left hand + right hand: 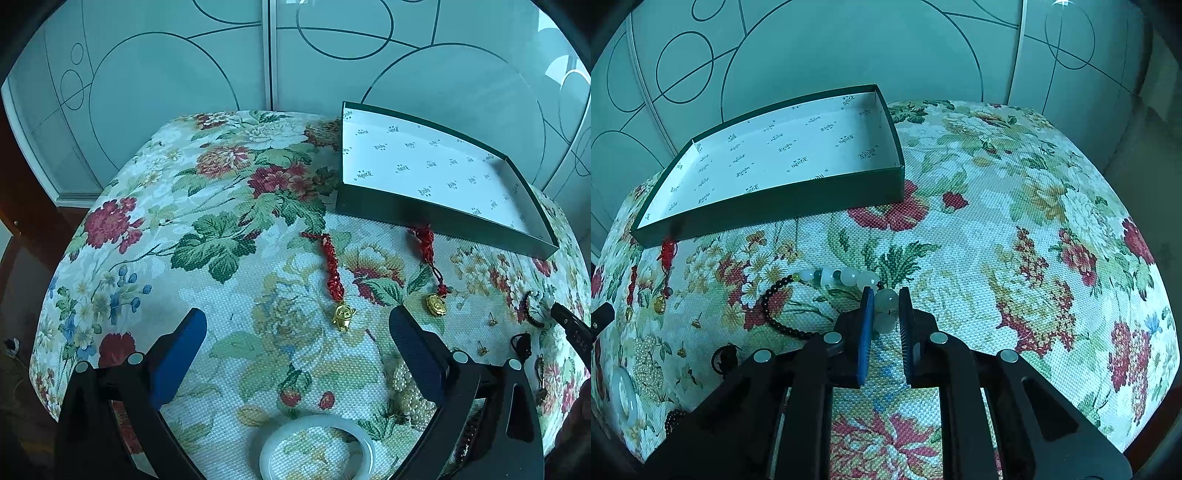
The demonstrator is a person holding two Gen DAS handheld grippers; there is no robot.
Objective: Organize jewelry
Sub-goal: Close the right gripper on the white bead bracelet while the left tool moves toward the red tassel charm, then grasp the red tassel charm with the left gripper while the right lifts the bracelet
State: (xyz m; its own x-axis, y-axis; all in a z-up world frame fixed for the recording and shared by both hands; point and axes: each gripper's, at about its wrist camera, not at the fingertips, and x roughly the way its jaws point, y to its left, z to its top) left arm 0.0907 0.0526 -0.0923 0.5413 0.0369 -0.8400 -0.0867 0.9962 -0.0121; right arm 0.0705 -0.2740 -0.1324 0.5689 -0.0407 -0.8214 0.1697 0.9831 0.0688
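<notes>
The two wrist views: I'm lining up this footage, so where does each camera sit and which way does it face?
Left wrist: on the left gripper, looking forward over the floral table at two red-cord gold charms; open blue fingers show.
Right wrist: on the right gripper, looking forward and down; fingers closed on the bead bracelet.
Shared: the green box and white bangle.
</notes>
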